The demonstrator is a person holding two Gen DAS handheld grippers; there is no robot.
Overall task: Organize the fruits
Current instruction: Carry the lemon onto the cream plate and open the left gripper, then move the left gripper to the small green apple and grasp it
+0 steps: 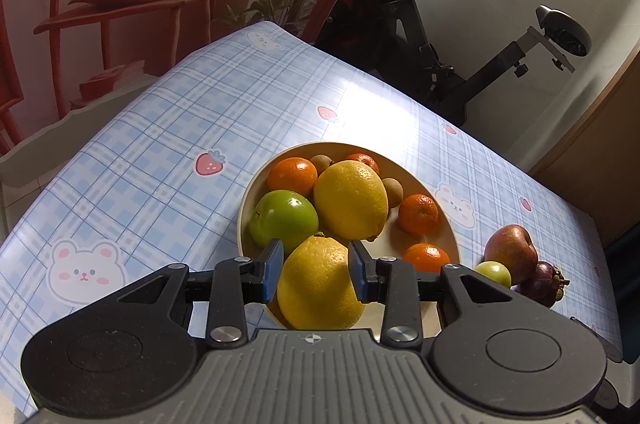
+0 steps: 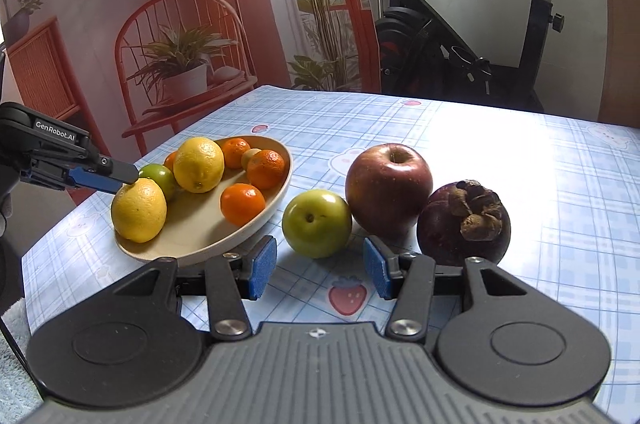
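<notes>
Left wrist: left gripper (image 1: 316,266) clamps its blue pads on a yellow round lemon (image 1: 318,284) at the near rim of the beige shallow bowl (image 1: 446,224), which also holds a second lemon, a green apple and mandarins. Right wrist: right gripper (image 2: 320,264) is parted and empty, just short of a small green round fruit (image 2: 317,223) on the blue plaid tablecloth (image 2: 520,184), beside a red apple (image 2: 389,189) and a dark purple mangosteen (image 2: 464,222).
</notes>
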